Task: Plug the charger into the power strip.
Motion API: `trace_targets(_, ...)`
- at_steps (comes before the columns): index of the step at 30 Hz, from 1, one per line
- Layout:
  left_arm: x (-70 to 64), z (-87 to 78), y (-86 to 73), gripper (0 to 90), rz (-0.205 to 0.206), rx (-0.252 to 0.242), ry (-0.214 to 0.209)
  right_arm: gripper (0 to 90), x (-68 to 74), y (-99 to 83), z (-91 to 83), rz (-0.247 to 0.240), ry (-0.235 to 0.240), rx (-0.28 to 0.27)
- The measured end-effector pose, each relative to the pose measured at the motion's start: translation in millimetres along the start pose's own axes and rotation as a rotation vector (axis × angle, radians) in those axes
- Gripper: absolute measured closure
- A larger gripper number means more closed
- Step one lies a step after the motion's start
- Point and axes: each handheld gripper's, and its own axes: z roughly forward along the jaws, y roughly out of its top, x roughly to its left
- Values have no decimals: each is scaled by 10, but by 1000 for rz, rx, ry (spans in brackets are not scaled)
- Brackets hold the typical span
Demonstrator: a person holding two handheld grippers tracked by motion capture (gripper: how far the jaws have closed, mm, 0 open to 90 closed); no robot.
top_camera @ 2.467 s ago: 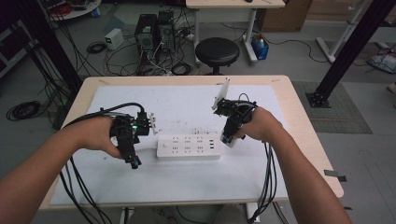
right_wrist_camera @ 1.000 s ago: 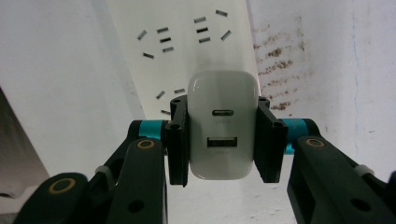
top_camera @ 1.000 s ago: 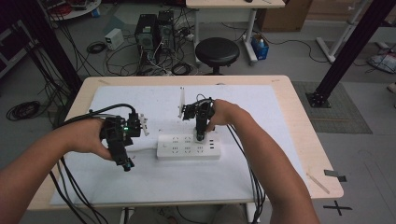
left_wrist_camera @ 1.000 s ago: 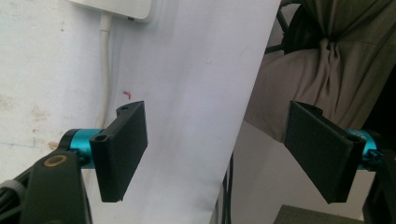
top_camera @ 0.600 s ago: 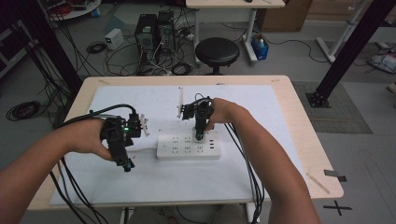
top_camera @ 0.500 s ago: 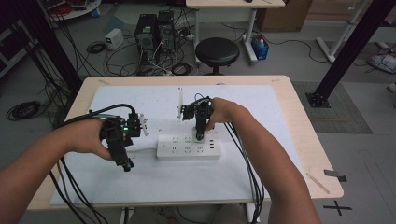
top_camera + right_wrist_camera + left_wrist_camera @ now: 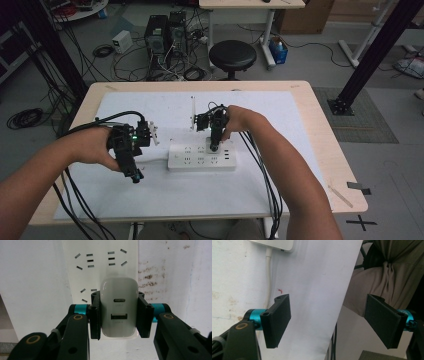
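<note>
While clamped by right gripper [image 7: 119, 315] over power strip [image 7: 201, 156]: white charger [image 7: 119, 312], rounded, two ports; left gripper [image 7: 332, 322] jaws apart, empty.

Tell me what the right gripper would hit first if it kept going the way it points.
Probably the power strip: the right gripper points down at it, clamped on a white charger, so the charger would likely meet it first. The remaining gap is unclear.

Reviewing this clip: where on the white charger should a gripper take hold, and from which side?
By its two flat side faces, from above, along the plug axis. The charger stands upright on the power strip, port face up. The right gripper clamps those parallel sides, leaving both ports clear.
</note>
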Motion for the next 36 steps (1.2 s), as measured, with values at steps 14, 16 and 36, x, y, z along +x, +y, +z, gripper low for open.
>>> trace_targets(14,2,28,28,219,9,6,-6,622,67,-7,20,-35,-34,19)
trace_targets(16,-5,33,39,219,7,0,-7,622,83,13,27,-55,-44,29)
trace_targets(36,18,54,88,219,12,2,-13,624,74,-53,125,27,-36,-42)
